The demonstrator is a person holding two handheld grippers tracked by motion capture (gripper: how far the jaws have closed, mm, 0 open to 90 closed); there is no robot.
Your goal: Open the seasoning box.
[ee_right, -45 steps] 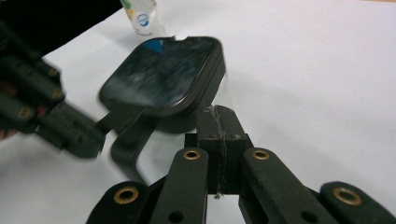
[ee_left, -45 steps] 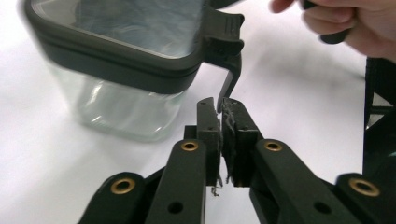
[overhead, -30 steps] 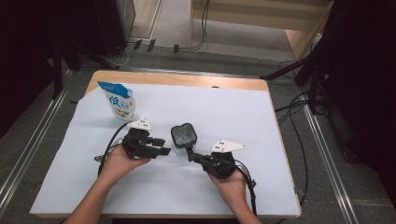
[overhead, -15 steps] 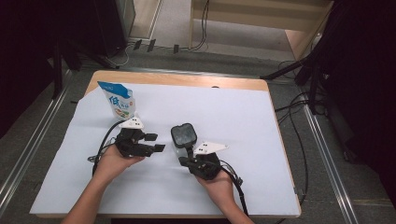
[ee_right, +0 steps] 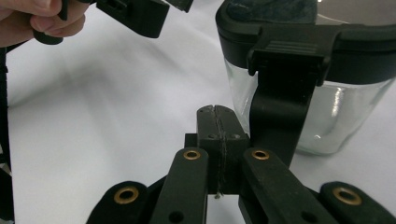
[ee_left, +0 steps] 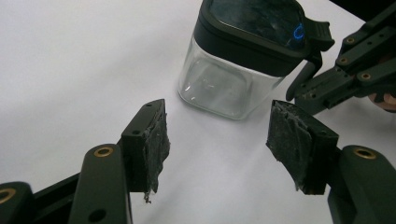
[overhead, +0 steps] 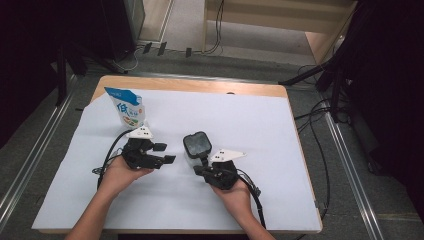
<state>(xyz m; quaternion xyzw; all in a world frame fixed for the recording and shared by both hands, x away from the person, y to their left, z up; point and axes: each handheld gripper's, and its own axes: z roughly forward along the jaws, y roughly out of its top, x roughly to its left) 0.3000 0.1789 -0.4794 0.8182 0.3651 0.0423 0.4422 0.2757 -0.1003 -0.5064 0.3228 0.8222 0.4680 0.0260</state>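
Note:
A clear glass jar with a black latch lid stands upright near the table's middle. My left gripper is open just left of it, pointing at it; in the left gripper view the jar stands a little beyond the open, empty left gripper. My right gripper sits just in front of the jar. In the right gripper view the right gripper is shut on nothing, beside the lid's hanging black clasp on the jar.
A blue and white stand-up pouch stands at the back left of the white table cover. Cables trail from both grippers toward the front edge. The right half of the table has free room.
My right gripper has slid left and slightly forward, closer to the jar's clasp. The left gripper shifted slightly left and back. The jar has not moved.

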